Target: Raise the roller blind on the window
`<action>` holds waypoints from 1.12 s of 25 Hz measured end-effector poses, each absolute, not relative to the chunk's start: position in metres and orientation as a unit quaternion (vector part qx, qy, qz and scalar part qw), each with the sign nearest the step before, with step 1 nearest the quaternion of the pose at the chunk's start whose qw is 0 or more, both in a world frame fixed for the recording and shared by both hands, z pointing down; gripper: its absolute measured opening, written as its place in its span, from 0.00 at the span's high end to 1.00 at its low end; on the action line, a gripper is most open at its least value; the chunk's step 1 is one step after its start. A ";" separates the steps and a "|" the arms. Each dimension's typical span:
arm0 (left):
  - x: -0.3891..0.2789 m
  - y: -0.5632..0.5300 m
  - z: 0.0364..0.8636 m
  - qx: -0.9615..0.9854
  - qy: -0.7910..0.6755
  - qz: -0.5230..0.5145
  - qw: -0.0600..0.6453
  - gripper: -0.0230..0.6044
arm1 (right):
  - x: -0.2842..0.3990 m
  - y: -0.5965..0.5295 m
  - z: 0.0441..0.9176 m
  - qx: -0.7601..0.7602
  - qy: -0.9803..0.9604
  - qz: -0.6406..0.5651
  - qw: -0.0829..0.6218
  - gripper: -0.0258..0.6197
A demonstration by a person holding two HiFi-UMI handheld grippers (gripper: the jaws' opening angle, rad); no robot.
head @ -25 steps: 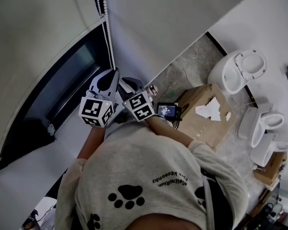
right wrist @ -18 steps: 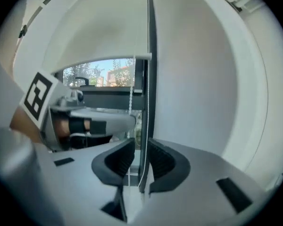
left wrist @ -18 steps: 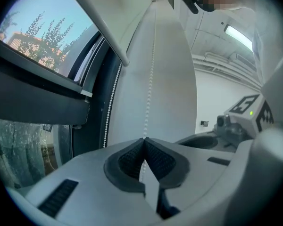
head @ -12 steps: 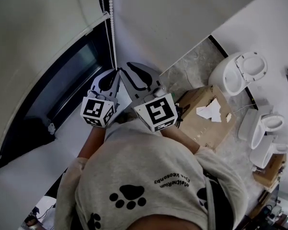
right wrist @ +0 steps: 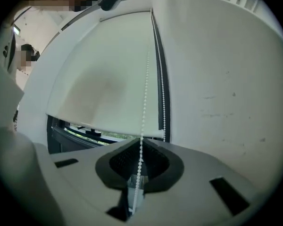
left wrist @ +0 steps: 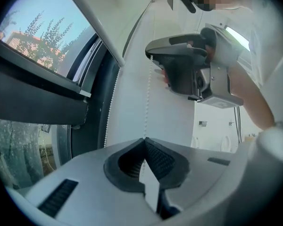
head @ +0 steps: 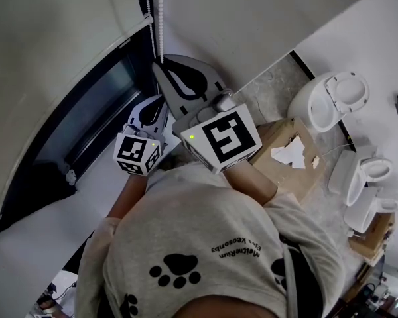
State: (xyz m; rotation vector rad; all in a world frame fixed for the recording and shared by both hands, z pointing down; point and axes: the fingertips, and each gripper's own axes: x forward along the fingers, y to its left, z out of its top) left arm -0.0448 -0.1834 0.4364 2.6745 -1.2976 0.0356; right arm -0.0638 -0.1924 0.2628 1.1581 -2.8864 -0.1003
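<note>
**Head view.** The roller blind (head: pixel 53 32) covers the upper part of the window (head: pixel 73 124), with dark glass showing below its bottom bar. The bead chain (head: pixel 161 18) hangs at the blind's right edge and runs straight down to both tools. The right gripper (head: pixel 160 66) sits higher on the chain. The left gripper (head: pixel 162 98) is just below it and a little to its left, so the right one is nearer the blind's roller. A cardboard box (head: pixel 292 158) and a toilet (head: pixel 328 98) stand on the floor well apart from the work.

**Left gripper view.** The left gripper (left wrist: pixel 144 140) has its jaws together, clamped on the bead chain (left wrist: pixel 147 102). The chain rises vertically from the jaw tips to the right gripper (left wrist: pixel 151 55) directly above. The second strand of the loop (left wrist: pixel 111 112) hangs free beside the window frame, to the left.

**Right gripper view.** The right gripper (right wrist: pixel 141 140) is closing its jaws, and the bead chain (right wrist: pixel 145 93) runs between the pads, which look to have met it at the tips. The chain's long axis leads straight up and away from the jaws, along the roller blind (right wrist: pixel 104 84). The other strand (right wrist: pixel 162 107) is just to the right, against the wall (right wrist: pixel 226 79).

Both tools are on the same strand, one above the other, so the next pull should run down along the chain's line, with the right gripper leading
</note>
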 end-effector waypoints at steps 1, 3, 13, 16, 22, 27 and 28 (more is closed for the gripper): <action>-0.044 -0.184 0.436 0.897 -0.434 0.010 0.086 0.95 | -0.064 -0.192 0.263 0.372 -0.928 -0.032 0.016 0.93; -0.045 -0.184 0.436 0.896 -0.432 -0.002 0.104 0.95 | -0.063 -0.193 0.262 0.378 -0.925 -0.032 0.014 0.94; -0.040 -0.183 0.464 0.893 -0.440 0.024 0.094 0.95 | -0.058 -0.197 0.294 0.398 -0.917 -0.025 0.024 0.95; -0.043 -0.178 0.488 0.891 -0.442 0.054 0.092 0.95 | -0.059 -0.197 0.317 0.399 -0.916 -0.015 0.037 0.95; -0.050 -0.171 0.530 0.885 -0.444 0.084 0.109 0.95 | -0.058 -0.195 0.360 0.402 -0.913 0.006 0.066 0.95; -0.049 -0.166 0.552 0.883 -0.439 0.093 0.137 0.95 | -0.059 -0.192 0.383 0.405 -0.911 0.010 0.076 0.95; -0.048 -0.165 0.554 0.884 -0.436 0.091 0.141 0.95 | -0.059 -0.191 0.385 0.406 -0.911 0.011 0.075 0.95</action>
